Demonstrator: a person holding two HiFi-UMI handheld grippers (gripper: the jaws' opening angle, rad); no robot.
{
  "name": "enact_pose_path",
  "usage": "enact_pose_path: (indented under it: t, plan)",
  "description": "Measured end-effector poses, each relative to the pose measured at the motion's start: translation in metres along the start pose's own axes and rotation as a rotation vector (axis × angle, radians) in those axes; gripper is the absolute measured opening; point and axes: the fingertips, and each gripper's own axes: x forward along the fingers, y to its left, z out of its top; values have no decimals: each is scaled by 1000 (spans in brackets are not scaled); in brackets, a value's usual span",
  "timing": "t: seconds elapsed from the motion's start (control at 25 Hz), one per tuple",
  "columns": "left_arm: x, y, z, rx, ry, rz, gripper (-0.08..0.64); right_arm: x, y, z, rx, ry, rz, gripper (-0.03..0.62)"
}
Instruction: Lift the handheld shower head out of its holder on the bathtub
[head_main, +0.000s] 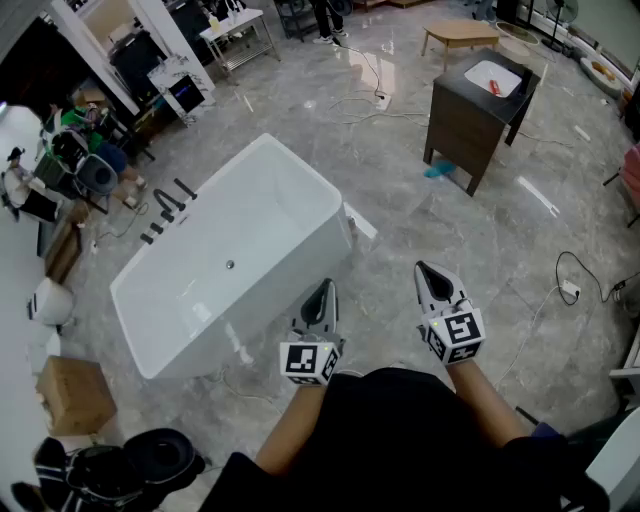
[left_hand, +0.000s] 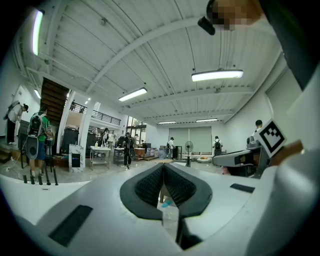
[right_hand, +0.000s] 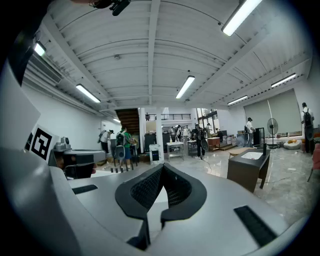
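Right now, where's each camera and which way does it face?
Head view: on the head, steeply down at bathtub; forearms, left gripper, right gripper show.
Left gripper view: on that gripper, level across the hall; own shut jaws.
Right gripper view: on that gripper, toward the vanity; own shut jaws.
Shared: vanity, head and right gripper views.

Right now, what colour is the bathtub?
White. The bathtub shows best in the head view.

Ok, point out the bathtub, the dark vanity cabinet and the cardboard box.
bathtub (head_main: 270, 288), head view, on its white outer side wall.
dark vanity cabinet (head_main: 462, 125), head view, on its dark side panel.
cardboard box (head_main: 75, 395), head view, on its top face.
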Motion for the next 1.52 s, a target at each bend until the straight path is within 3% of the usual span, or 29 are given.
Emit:
enact_pose_path:
  t: [0.32, 0.88, 0.92, 1.0, 1.12, 1.36, 1.52]
  plan:
    - [-12, 9, -6, -3, -7, 5, 3, -6, 10, -17, -33, 58, 0, -2]
    - [-16, 3, -19, -46, 39, -4, 7, -13, 14, -13, 35, 8, 66, 2]
    - [-14, 3, -21, -57, 51, -14, 45, -12, 15, -14, 34, 16, 76, 30]
    - [-11, 3, -27, -76, 76, -30, 150, -10, 14, -18, 40, 36, 87, 145]
    - [-8, 2, -35, -101, 95, -21, 202, -9, 10, -21, 77, 43, 93, 209]
    - [-11, -11, -40, -104, 87, 3, 233, -19, 12, -36, 98, 73, 134, 219]
    - [-17, -8, -56, -103, 130, 7, 236, -16, 16, -51, 105, 100, 146, 219]
